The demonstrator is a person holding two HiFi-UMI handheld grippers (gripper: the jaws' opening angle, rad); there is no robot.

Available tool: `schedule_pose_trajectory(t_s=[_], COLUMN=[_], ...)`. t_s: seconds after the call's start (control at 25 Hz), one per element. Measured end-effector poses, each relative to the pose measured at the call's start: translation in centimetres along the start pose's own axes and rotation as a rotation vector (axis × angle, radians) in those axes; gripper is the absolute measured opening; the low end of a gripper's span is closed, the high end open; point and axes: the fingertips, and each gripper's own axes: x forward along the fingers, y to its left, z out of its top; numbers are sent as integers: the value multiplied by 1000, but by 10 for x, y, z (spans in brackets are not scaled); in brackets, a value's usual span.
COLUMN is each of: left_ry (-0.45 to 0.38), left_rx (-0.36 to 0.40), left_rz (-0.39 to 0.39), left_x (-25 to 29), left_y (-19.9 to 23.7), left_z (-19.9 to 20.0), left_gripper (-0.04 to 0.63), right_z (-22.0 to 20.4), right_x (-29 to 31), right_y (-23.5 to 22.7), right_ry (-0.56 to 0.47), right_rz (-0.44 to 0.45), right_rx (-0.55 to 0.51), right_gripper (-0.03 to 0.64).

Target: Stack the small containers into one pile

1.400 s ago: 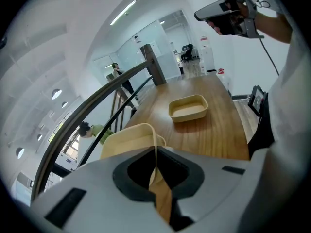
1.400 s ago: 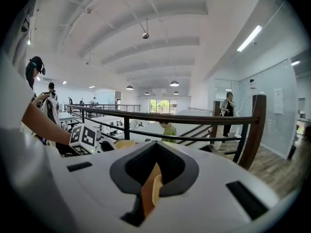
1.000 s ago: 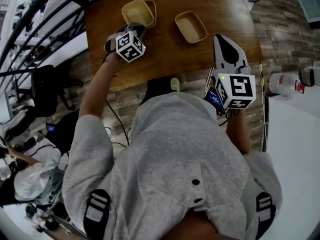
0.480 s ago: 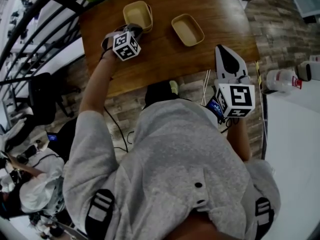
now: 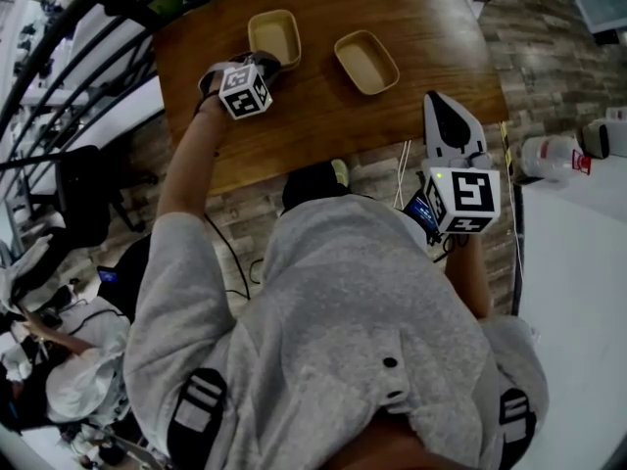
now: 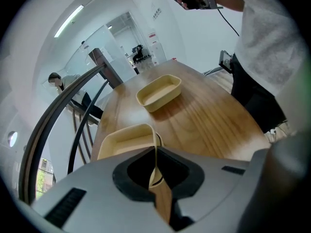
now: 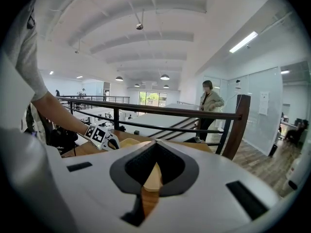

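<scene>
Wooden table [image 5: 421, 37], left gripper [image 6: 155, 152] on container [image 6: 127, 139] rim

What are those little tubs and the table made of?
The left container and right container look like matte beige plastic or moulded fibre; I can't tell which. Their walls are thin and smooth. The table looks like varnished wood: brown grain streaks and a soft shine.

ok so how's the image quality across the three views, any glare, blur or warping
Head view: dim and muddy, darker toward the edges, wooden table grain still readable. Left gripper view: bright, strong barrel warp bends the railing, pale sheen on the tabletop beyond the near container. Right gripper view: ceiling strip light blown out, corners black.
</scene>
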Motion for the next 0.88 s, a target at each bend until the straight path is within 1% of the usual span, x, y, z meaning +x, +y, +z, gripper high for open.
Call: schedule_pose_trajectory(t_s=[0.12, 0.2, 0.36, 0.4, 0.48, 0.56, 0.68, 0.76, 0.88], left_ry=[-6, 1, 13, 10, 5, -2, -41, -64, -91], left_rx=[-9, -29, -132, -160, -211, -246, -314, -395, -539], left_rz=[-23, -32, -49, -49, -39, -18, 46, 94, 159], left_x=[-1, 1, 9, 10, 11, 9, 5, -4, -21], left_y=[-8, -13, -17, -18, -18, -18, -4, 10, 10], left_z=[1, 1, 2, 2, 0, 0, 1, -1, -5], left_gripper=[26, 27, 32, 50, 117, 147, 148, 148, 147], right_z=[1, 3, 8, 8, 8, 6, 7, 10, 5], right_x=[4, 7, 10, 11, 13, 12, 20, 29, 30], right_y=[3, 5, 7, 8, 10, 10, 3, -1, -3], right_ry=[-4, -7, -19, -20, -20, -16, -27, -39, -28], right_rz=[12, 21, 34, 39, 48, 52, 52, 50, 51], right_rx=[1, 2, 6, 6, 5, 4, -6, -11, -11], right_gripper=[12, 12, 12, 12, 12, 12, 12, 12, 12])
